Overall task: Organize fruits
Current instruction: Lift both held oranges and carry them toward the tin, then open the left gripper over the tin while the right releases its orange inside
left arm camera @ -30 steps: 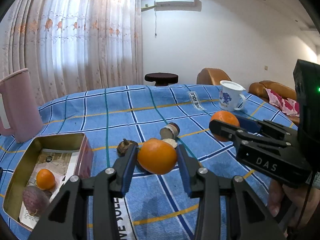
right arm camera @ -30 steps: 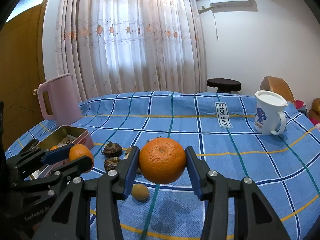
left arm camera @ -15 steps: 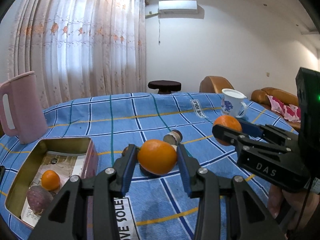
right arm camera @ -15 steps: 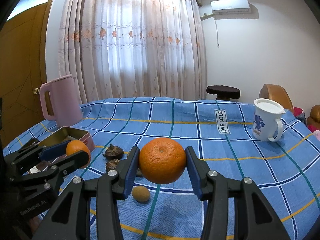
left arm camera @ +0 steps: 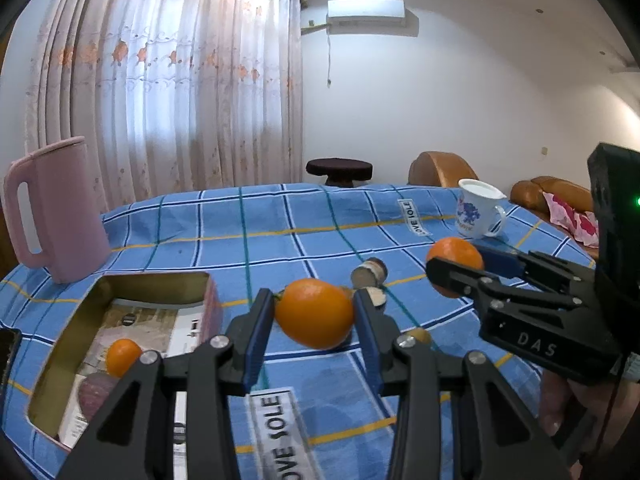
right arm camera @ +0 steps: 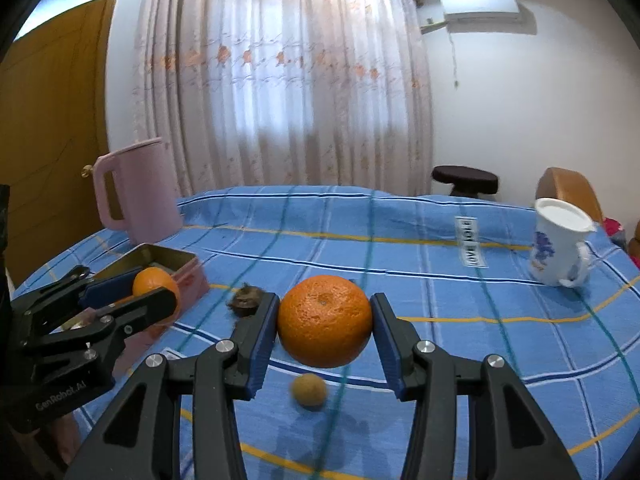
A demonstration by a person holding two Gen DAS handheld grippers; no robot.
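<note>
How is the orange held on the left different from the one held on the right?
The left gripper's orange looks smoother and slightly oval; the right gripper's orange is rounder, with coarser, pitted skin and a visible stem dimple. The left one hangs near the open tin; the right one hangs above a small brown fruit. Both are orange citrus, clamped between blue-padded fingers above the blue tablecloth.

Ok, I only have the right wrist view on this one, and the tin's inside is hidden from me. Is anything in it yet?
Observer: Yes, a small orange lies in the tin.
Operator: Only that?
Observer: No, a purplish fruit sits beside it, nearer the left camera.
Operator: Is the tin's floor bare metal?
Observer: No, printed paper lines it.
</note>
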